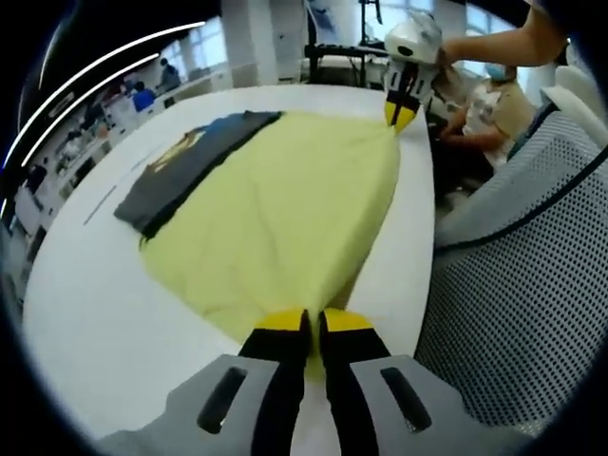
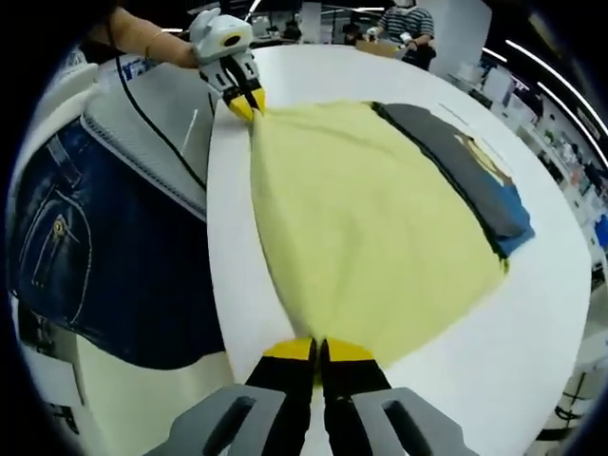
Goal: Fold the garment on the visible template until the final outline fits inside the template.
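A pale yellow garment (image 1: 285, 218) lies spread on the white table (image 1: 104, 313), stretched taut between the two grippers. My left gripper (image 1: 313, 321) is shut on its near edge. The right gripper (image 1: 403, 116), held by a hand, pinches the far corner. In the right gripper view, my right gripper (image 2: 318, 350) is shut on the yellow garment (image 2: 370, 228), and the left gripper (image 2: 245, 103) grips the far corner. A folded dark grey garment with blue and a print (image 1: 190, 161) lies partly under the yellow one, also the dark garment (image 2: 470, 176).
A grey mesh chair back (image 1: 532, 275) stands at the table's edge. The person's jeans (image 2: 95, 247) are close to the table (image 2: 541, 313). People sit at desks in the background (image 2: 404, 24).
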Motion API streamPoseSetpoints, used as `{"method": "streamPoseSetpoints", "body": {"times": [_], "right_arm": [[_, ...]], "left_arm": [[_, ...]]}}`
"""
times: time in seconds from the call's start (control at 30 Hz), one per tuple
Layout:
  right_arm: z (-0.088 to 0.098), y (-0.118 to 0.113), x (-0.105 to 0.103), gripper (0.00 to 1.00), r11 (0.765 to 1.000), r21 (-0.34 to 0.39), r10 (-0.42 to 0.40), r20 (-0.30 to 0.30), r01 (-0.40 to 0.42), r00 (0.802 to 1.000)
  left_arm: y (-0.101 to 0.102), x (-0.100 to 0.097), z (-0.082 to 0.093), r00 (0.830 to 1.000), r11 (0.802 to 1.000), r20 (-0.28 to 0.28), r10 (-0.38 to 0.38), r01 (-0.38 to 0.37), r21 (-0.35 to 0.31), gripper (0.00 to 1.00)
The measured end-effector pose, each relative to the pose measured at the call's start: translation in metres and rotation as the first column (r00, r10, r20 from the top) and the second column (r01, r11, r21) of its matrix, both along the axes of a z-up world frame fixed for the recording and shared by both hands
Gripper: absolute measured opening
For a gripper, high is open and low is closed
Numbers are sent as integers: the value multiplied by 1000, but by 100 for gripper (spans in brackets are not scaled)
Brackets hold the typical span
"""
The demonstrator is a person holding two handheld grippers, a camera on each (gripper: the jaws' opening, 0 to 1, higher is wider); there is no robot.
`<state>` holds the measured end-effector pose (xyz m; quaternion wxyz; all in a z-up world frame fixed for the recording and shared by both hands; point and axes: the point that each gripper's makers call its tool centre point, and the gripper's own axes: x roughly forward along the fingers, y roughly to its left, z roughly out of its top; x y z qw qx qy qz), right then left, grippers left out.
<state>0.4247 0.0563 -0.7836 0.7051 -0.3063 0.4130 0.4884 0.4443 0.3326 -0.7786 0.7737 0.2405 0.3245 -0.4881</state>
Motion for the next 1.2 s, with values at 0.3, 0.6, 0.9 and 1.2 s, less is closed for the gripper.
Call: {"method": "streamPoseSetpoints", "body": {"times": [0.3, 0.6, 0.9, 1.2], "right_arm": [[18, 0, 5, 0, 999, 33, -29, 28, 28, 999], [35, 5, 5, 0, 994, 80, -74, 49, 70, 996], [55, 8, 2, 0, 988, 117, -106, 65, 98, 992], [66, 14, -9, 0, 989, 118, -98, 61, 91, 993]], "left_arm": [[3, 5, 16, 999, 999, 14, 30, -29, -32, 2], [8, 9, 35, 998, 998, 29, 60, -59, -22, 1], [7, 2, 45, 999, 999, 22, 42, -42, -20, 1], [9, -7, 53, 1000, 1000, 15, 26, -26, -14, 1]]}}
